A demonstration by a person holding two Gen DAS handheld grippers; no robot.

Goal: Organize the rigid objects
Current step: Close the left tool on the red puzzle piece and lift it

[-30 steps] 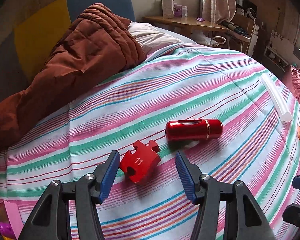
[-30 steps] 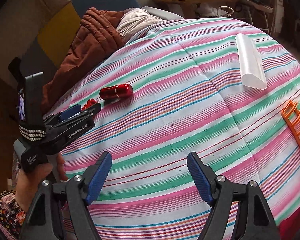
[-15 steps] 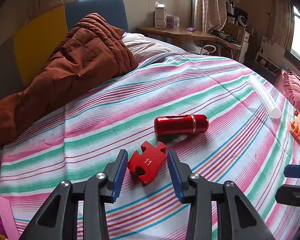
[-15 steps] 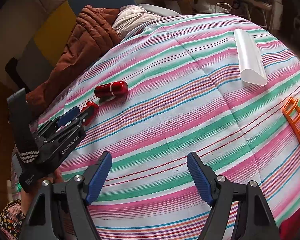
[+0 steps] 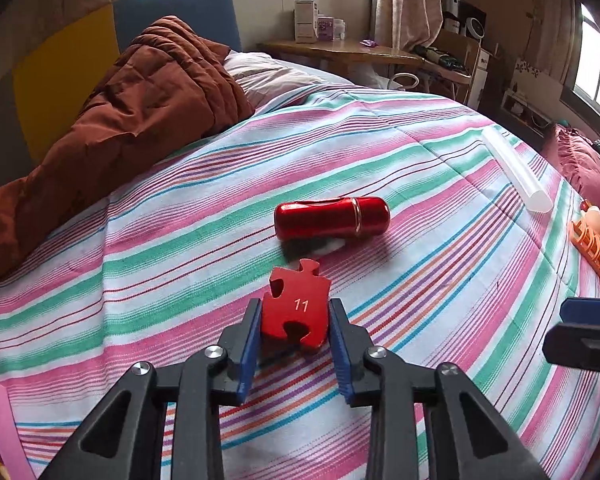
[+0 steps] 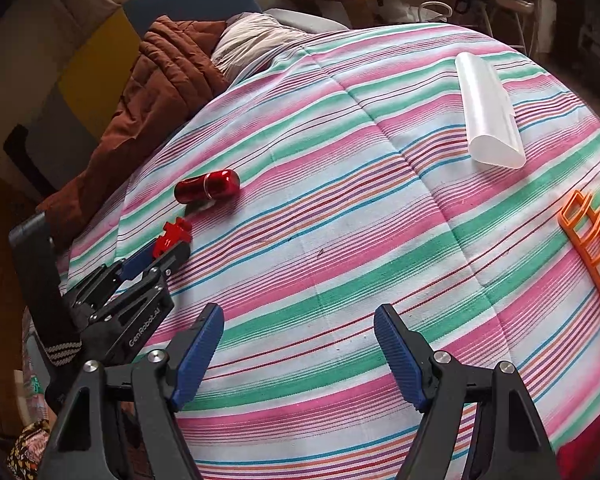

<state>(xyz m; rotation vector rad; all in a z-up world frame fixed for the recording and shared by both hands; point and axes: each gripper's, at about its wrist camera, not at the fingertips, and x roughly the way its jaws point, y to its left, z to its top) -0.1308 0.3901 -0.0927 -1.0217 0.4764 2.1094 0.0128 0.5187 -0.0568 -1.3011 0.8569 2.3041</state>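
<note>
A red puzzle piece [image 5: 296,314] marked 11 sits between the blue pads of my left gripper [image 5: 294,308], whose jaws are closing; both pads touch its sides and its front end is tipped up off the striped bedspread [image 5: 420,280]. Just beyond it lies a shiny red capsule-shaped case [image 5: 332,218]. In the right wrist view the left gripper [image 6: 168,246] holds the puzzle piece [image 6: 173,236] near the capsule case [image 6: 207,186]. My right gripper [image 6: 299,320] hangs open over bare bedspread with nothing between its fingers.
A translucent white tube [image 6: 488,112] lies at the far right of the bed. An orange slotted rack [image 6: 592,240] sits at the right edge. A brown quilt [image 5: 140,112] is bunched at the back left, by a pillow. A pink object [image 5: 0,420] shows at the lower left.
My left gripper moved forward around the red puzzle piece and narrowed from wide open until its pads met the piece's sides. The right gripper stayed open and nearly still.
</note>
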